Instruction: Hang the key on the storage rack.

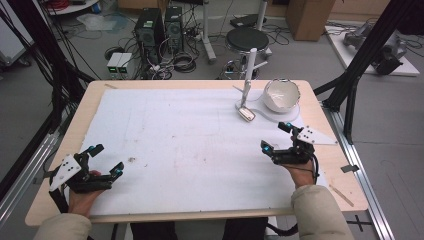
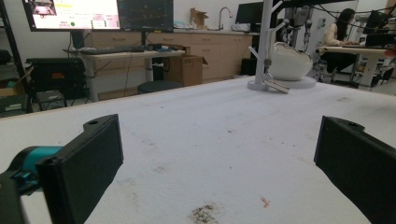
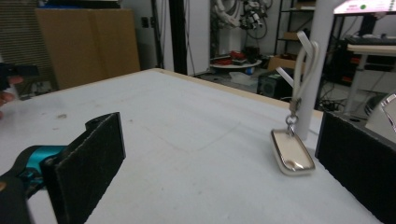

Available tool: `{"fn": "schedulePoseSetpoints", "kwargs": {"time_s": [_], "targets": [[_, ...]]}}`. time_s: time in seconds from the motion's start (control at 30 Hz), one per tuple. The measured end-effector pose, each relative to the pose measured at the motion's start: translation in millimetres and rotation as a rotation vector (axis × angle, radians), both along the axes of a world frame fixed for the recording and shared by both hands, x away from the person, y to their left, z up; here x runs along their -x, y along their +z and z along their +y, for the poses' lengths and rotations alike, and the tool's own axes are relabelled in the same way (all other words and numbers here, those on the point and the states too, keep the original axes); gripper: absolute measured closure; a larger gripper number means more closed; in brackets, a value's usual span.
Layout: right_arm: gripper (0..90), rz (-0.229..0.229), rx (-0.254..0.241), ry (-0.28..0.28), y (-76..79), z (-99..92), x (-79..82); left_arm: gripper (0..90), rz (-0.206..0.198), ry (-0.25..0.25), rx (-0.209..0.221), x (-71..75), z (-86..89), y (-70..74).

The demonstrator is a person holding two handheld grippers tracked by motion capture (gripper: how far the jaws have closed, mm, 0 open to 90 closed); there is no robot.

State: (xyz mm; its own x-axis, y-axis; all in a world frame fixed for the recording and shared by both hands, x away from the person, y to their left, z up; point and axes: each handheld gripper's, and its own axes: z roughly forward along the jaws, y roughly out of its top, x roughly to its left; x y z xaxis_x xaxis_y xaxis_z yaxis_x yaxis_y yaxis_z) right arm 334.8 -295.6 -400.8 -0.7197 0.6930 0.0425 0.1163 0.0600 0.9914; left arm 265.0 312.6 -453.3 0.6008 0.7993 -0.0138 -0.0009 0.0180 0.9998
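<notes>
Your desk (image 1: 320,197) carries a white sheet, and almost all of it lies bare in front of you. The only things on it sit at the far right corner: a white stand (image 1: 248,70) with an upright post on a flat round base, a white bowl-shaped shell (image 1: 282,95) with a jagged rim resting on that base, and a small cream tag with a metal frame (image 1: 247,114) hanging by a loop from the post, its lower end down near the sheet.

Judging by how things lie, you have not started the handling: nothing is lifted, nothing is gripped, and the tag hangs on its loop. The whole of the work is ahead of you, most likely a reach to the tag or the shell.

Your right gripper (image 1: 280,138) is the closer one. It hovers near the right edge of the desk, just short of the stand's base, with its jaws spread wide and nothing between them. In the right gripper view the tag (image 3: 292,153) hangs ahead, nearer the right jaw, apart from both jaws.

Your left gripper (image 1: 107,160) is well apart from all this, at the near left corner, jaws likewise wide and empty, touching nothing. From the left gripper view, the stand (image 2: 266,44) and shell (image 2: 289,63) are far off across the sheet, with a small dark smudge (image 2: 204,213) on the sheet just ahead of the jaws.
</notes>
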Motion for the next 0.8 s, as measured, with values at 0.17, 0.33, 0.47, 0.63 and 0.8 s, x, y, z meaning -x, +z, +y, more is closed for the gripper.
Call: {"fn": "schedulePoseSetpoints", "kwargs": {"time_s": [0.17,0.33,0.47,0.63,0.8], "targets": [[0.7,0.015,0.028,-0.016,-17.8,-3.8,4.4,1.7,-0.006,0.004,0.001,0.8,-0.2,-0.1],[0.7,-0.003,0.035,-0.015,-30.6,-11.6,10.4,1.7,-0.005,0.011,0.0,0.9,-0.6,-0.1],[0.7,0.008,0.022,-0.017,-46.3,-20.1,16.6,1.7,0.0,0.018,0.0,0.6,-0.9,0.0],[0.7,-0.021,-0.033,-0.059,-49.4,-24.4,22.1,1.7,-0.006,0.024,0.001,1.2,-0.8,-0.2],[0.7,-0.038,-0.028,-0.064,-49.7,-23.9,22.2,1.7,-0.007,0.027,-0.001,1.7,-1.1,-0.1]]}}
